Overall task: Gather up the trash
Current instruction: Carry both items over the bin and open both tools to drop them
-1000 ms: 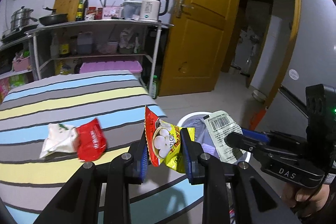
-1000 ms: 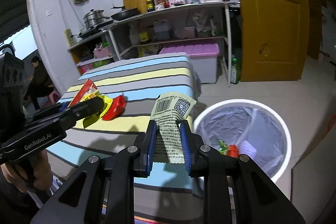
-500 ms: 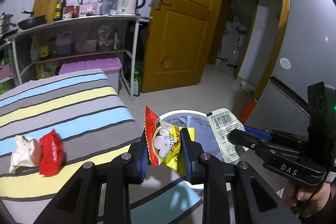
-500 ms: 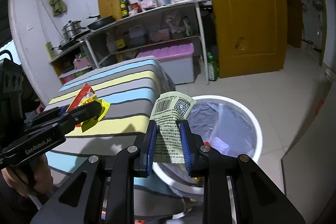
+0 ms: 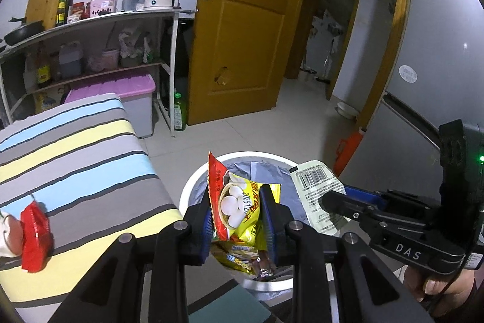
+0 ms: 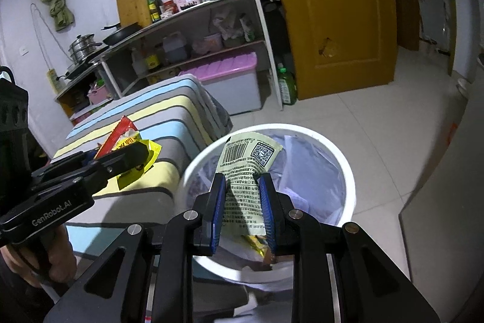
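My left gripper [image 5: 237,203] is shut on a red and yellow snack wrapper [image 5: 239,208] and holds it over the near rim of the white trash bin [image 5: 193,186]. My right gripper [image 6: 243,189] is shut on a pale green wrapper [image 6: 245,168] with a barcode and holds it above the bin [image 6: 348,171], which has a grey liner and some wrappers inside. In the left wrist view the right gripper [image 5: 326,199] and its green wrapper [image 5: 317,183] are to the right. In the right wrist view the left gripper [image 6: 142,152] is to the left.
A striped table [image 5: 75,159] at the left carries a red wrapper [image 5: 34,235] and a white wrapper [image 5: 9,232]. Behind stand a shelf rack [image 5: 172,56], a pink-lidded storage box [image 5: 121,87], a green bottle [image 5: 180,111] and a yellow door [image 5: 242,29].
Both grippers have moved right, away from the table, and now hold their wrappers over the trash bin. Both stayed shut on their wrappers.
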The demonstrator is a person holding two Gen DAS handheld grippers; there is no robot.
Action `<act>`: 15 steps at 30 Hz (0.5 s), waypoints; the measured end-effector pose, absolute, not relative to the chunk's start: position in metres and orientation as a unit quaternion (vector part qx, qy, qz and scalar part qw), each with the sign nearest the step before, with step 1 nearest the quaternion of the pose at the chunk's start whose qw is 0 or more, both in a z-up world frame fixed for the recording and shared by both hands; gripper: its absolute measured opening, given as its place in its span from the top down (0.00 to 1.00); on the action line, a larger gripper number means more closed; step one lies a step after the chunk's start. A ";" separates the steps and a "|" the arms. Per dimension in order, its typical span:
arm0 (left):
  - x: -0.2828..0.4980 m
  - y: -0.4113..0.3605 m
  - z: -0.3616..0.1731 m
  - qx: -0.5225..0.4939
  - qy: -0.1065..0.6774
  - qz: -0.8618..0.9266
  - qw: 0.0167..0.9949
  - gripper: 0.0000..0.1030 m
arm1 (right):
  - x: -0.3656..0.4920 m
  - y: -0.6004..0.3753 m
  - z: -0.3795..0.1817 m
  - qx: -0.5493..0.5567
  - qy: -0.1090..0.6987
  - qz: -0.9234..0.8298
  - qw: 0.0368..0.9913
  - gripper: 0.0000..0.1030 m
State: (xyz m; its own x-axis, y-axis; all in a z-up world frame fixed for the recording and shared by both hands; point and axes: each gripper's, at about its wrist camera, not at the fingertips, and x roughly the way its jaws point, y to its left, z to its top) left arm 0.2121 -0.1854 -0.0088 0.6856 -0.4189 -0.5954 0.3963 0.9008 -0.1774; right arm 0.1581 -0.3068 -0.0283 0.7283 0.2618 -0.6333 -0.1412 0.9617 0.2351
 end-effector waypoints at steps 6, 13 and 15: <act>0.227 -0.191 -0.016 -0.020 0.340 -0.230 0.912 0.64 | 0.167 -0.315 -0.039 0.095 0.369 0.091 0.920 0.75; 0.230 -0.191 -0.018 -0.024 0.339 -0.232 0.911 0.63 | 0.169 -0.318 -0.041 0.089 0.368 0.085 0.922 0.68; 0.227 -0.188 -0.016 -0.025 0.336 -0.231 0.913 0.63 | 0.168 -0.318 -0.041 0.087 0.367 0.086 0.922 0.68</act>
